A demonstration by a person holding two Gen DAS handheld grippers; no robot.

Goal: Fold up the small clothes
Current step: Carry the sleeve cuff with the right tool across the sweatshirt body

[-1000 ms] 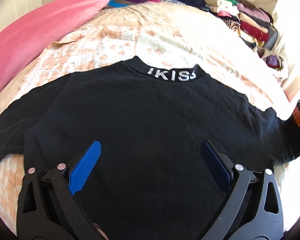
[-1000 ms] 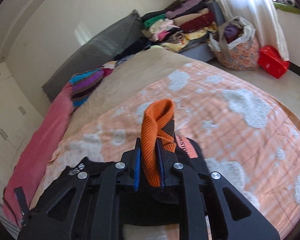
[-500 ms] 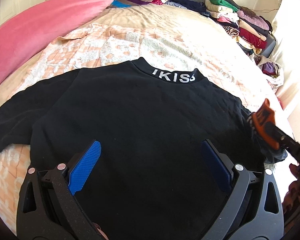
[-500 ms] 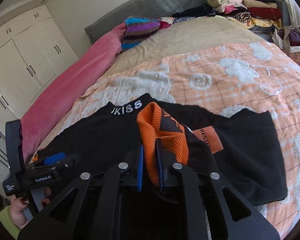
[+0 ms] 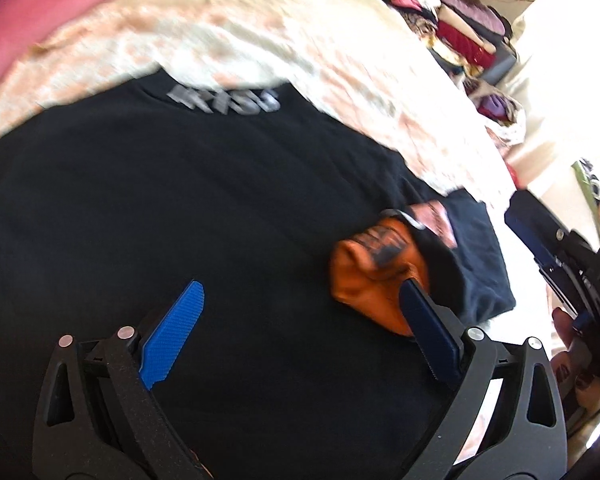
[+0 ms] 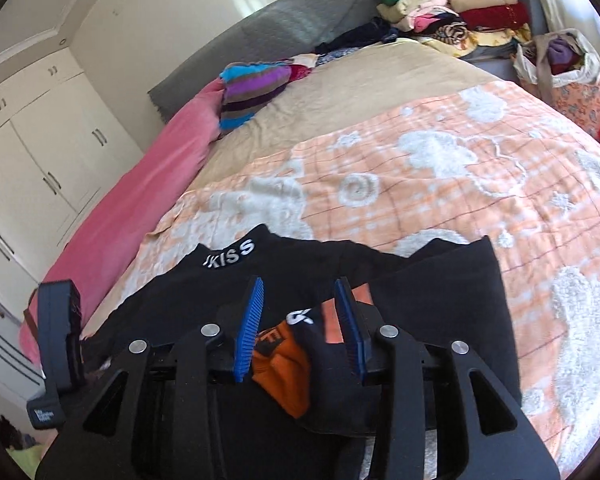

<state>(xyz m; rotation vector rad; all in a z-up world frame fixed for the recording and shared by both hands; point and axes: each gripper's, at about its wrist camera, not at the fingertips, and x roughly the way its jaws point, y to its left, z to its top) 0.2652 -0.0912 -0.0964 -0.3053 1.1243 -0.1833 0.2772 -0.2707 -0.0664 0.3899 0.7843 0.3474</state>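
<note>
Clearly the black knit sweater with white lettering on its collar (image 6: 236,256) lies spread flat, collar away from the cameras, on the orange-and-white patterned blanket (image 6: 440,184); its right sleeve is folded in over the body, so the orange ribbed cuff (image 5: 374,276) rests on the black cloth. The right gripper (image 6: 300,332) hovers just above that cuff with its blue fingers parted and nothing between them. The left gripper (image 5: 300,320) is spread wide over the lower middle of the sweater, also holding nothing; its right finger overlaps the near edge of the cuff in the left wrist view, though whether it touches cannot be told. I judge the sweater soft, light and limp: it will sag and drag rather than keep a line, so it is best taken at seams and thick edges, such as the left sleeve's cuff, the shoulder seam or the hem. Around the sweater the blanket offers open room beyond the collar and to its right. To the sweater's left the rolled pink quilt (image 6: 148,196) bounds the space, and stacked folded clothes (image 6: 452,8) lie well beyond the collar.
</note>
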